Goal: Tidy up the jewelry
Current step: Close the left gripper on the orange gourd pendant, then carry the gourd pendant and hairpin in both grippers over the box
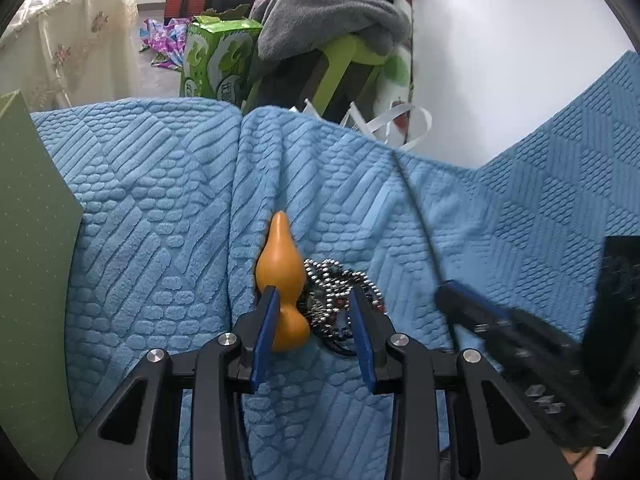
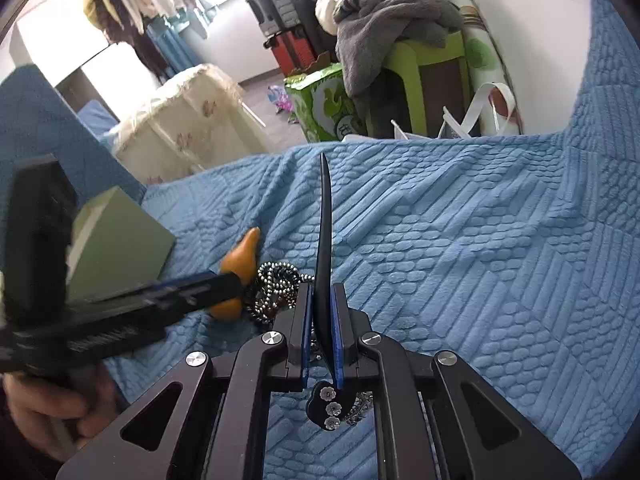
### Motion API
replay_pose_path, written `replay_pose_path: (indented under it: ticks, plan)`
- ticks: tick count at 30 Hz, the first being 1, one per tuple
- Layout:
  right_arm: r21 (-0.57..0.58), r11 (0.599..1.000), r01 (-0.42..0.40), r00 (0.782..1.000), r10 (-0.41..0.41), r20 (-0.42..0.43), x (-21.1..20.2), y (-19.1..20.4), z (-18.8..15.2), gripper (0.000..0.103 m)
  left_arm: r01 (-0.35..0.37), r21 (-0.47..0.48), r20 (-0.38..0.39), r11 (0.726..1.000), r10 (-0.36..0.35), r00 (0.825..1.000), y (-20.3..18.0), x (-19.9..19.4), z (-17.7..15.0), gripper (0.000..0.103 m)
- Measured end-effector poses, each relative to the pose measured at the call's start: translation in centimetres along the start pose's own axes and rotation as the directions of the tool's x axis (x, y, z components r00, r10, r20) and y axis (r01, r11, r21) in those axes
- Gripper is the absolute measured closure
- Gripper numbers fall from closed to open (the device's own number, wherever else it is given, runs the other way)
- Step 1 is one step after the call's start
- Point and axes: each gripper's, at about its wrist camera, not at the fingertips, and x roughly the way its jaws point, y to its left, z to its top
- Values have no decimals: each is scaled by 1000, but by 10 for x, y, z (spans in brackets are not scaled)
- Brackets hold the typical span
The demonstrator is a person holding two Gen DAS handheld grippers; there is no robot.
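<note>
An orange gourd-shaped ornament (image 1: 280, 284) lies on the blue quilted blanket (image 1: 168, 208) with a pile of beaded necklaces (image 1: 334, 300) touching its right side. My left gripper (image 1: 314, 308) is open, its fingers astride the gourd's lower bulb and the beads. My right gripper (image 2: 321, 300) is shut on a long black hair stick (image 2: 325, 240) that points forward and up; its flowered end (image 2: 330, 406) hangs behind the pads. The stick (image 1: 420, 220) and the right gripper (image 1: 452, 296) show at the right of the left wrist view. The gourd (image 2: 240, 264) and beads (image 2: 276, 284) show in the right wrist view.
A green box (image 2: 120, 248) sits on the blanket left of the jewelry; it also shows in the left wrist view (image 1: 28, 240). Beyond the bed edge stand a green stool with grey clothes (image 1: 332, 28), a green carton (image 1: 216, 60) and a white wall (image 1: 500, 60).
</note>
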Motion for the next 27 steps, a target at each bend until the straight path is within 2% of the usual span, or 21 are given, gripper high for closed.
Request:
replay_pose_path:
  ticks: [3,5,7,8,14,19,22,24,27]
  plan:
    - [16,1000,11,1000,-11,0,-6,-3,0,96,-39,17,-14,999,39,999,-1,9,-4,68]
    - [21,999,29,1000,-28,-7,-8,-7,-1,96,-36,11,-30,999,36,999,1,15,-7,69]
    - [33,999,41,999,-40,-22,-9,-10,-3,96,-48,17,-20,999,48,999,3,17,-10,76]
    - [35,998,49,998,-48,-30,-8,-11,-4,96,-56,19,-16,998,56,998,4,16,-12,76]
    - [56,997,54,997,-51,-54,-13,-14,-9,96,-33,-6,-14,999,33,999,7,13,-19,76]
    - [27,996,90,995,-88,-49,-23,-4,-12,96,-18,-8,1,1000,18,1000,8,-2,-23,76]
    - [37,995,90,995,-88,-50,-29,3,-13,96,17,-43,13,999,-16,1000,10,-14,-24,76]
    - [-2,990,140,989,-140,-45,-33,13,-14,96,33,-70,21,997,-32,999,13,-27,-26,76]
    - [19,990,138,990,-137,-40,-41,20,-15,96,54,-68,28,996,-52,998,11,-43,-24,76]
